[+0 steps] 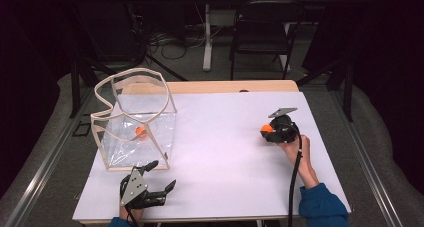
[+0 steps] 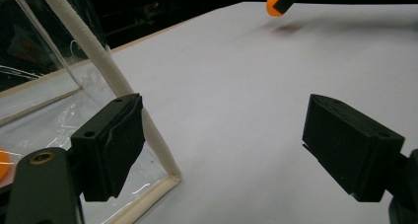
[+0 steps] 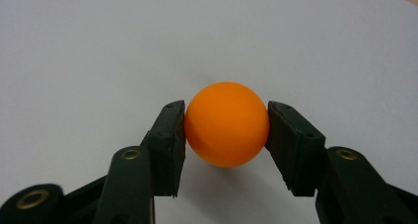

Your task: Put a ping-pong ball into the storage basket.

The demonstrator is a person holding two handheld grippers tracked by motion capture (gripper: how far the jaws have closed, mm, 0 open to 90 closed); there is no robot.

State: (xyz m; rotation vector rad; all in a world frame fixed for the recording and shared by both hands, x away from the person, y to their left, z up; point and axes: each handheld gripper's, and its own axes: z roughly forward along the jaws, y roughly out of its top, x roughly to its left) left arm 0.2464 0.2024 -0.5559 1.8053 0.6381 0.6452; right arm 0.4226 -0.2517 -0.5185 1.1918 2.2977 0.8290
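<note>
An orange ball (image 3: 227,124) sits pinched between the two black pads of my right gripper (image 3: 226,135), which is shut on it just above the white table top. From above, that gripper (image 1: 271,130) is at the right of the table with the ball (image 1: 267,128) at its tip. A second orange ball (image 1: 141,133) lies inside the clear bag with a pale frame (image 1: 131,118) at the left. My left gripper (image 1: 161,176) rests open near the bag's front corner; its jaws (image 2: 224,150) stand wide apart with nothing between them.
The white table top (image 1: 220,152) spreads between the bag and the right hand. The bag's pale frame edge (image 2: 98,56) runs close past the left jaw. A chair (image 1: 262,32) and table legs stand on the floor beyond the far edge.
</note>
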